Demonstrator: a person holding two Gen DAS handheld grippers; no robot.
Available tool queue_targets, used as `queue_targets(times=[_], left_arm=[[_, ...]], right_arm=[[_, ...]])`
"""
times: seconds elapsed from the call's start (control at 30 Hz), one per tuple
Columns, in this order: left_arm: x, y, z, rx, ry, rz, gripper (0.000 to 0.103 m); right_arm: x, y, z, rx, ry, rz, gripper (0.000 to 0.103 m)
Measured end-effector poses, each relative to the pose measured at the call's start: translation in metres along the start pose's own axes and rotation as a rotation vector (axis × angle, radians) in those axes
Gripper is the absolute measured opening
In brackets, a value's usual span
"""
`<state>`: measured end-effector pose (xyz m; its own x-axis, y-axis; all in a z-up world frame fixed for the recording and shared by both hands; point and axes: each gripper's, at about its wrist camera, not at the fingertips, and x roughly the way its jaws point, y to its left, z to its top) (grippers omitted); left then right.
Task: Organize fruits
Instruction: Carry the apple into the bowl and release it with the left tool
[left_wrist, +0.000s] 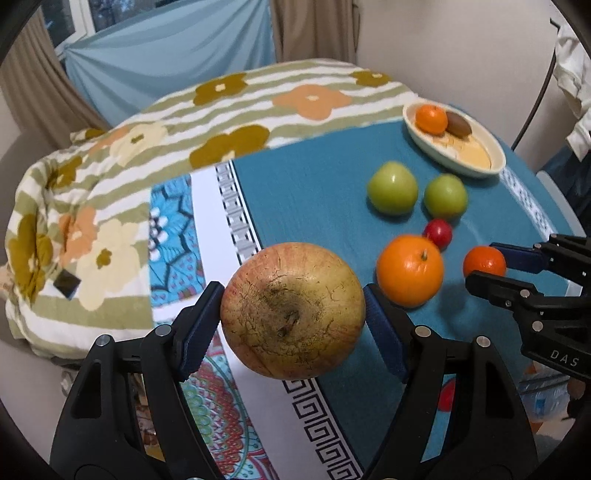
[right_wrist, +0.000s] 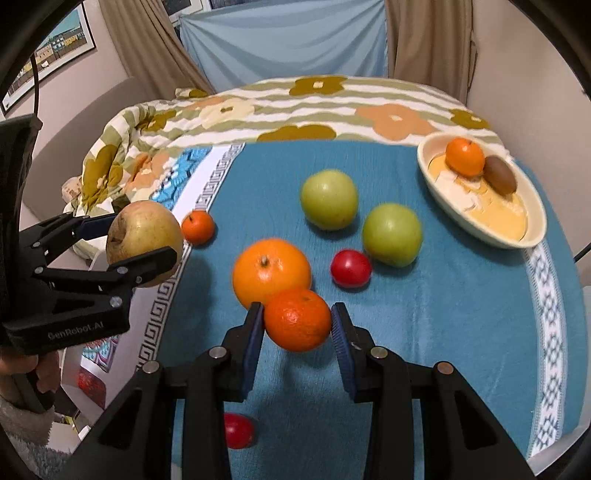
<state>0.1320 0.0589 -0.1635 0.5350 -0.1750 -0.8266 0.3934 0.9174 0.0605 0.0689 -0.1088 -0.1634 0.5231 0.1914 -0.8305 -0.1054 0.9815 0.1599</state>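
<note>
Yellowish apple (left_wrist: 292, 310) clamped between pads of left tool (left_wrist: 293, 314), lifted above counter (left_wrist: 314, 192) edge. Right tool (right_wrist: 298, 325) grips small tangerine (right_wrist: 297, 319), just beside big orange (right_wrist: 271, 275). Two green apples (right_wrist: 328, 199) near red fruit (right_wrist: 350, 268). Oval dish (right_wrist: 532, 206) at far right corner holds tangerine and kiwi (right_wrist: 499, 180).
</note>
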Motion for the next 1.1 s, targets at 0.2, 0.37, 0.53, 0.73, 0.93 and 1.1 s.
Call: queue_targets(times=[0.2,0.37,0.53,0.73,0.93,1.1], left_arm=[[-0.024,-0.001,0.032,0.002,-0.063,0.014,0.081],[-0.037,-0.013,0.059,-0.022,-0.1,0.021,0.081],[-0.041,-0.038,0.086,-0.067,-0.126,0.019,0.081],[-0.032,-0.082,0.118,-0.143,-0.138,0.025,0.081],[-0.003,-0.133,0.143,-0.181,-0.118,0.026,0.081],[0.027,-0.167,0.156,-0.212,-0.089,0.01,0.081]], right_arm=[[-0.024,-0.01,0.018,0.006,-0.054,0.008,0.034],[-0.044,-0.033,0.038,0.002,-0.101,0.015,0.034],[-0.055,-0.066,0.057,-0.032,-0.117,0.03,0.034],[-0.06,-0.119,0.074,-0.074,-0.102,0.049,0.034],[-0.051,-0.179,0.082,-0.115,-0.072,0.057,0.034],[-0.04,-0.222,0.088,-0.122,-0.047,0.063,0.034]])
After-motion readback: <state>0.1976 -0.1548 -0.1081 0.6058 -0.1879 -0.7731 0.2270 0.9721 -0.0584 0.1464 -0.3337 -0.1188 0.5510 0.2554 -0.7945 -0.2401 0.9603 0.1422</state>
